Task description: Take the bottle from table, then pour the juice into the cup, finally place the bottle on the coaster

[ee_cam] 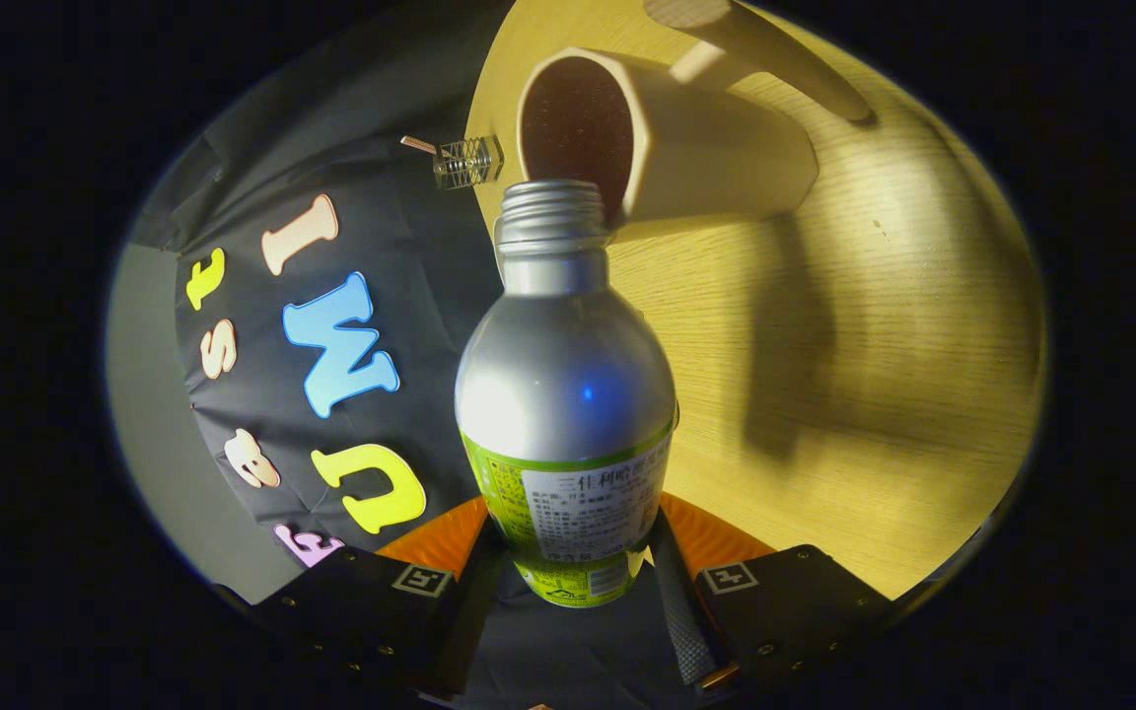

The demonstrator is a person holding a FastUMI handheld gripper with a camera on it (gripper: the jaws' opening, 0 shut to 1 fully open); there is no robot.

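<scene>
My gripper (pixel 573 592) is clamped on the base of the bottle (pixel 568 394), both fingers pressing it, with its open mouth at the rim of the cup (pixel 667 138) on the table (pixel 874 394). If I tip faster or drift sideways, juice could miss the cup, and the smooth metal might slip in my grip.

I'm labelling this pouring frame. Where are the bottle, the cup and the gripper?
bottle (pixel 565 385): gripper view, silver shoulder.
cup (pixel 726 148): gripper view, outer wall beside the mouth.
gripper (pixel 576 582): gripper view, between its fingertips, shut on the bottle.
</scene>
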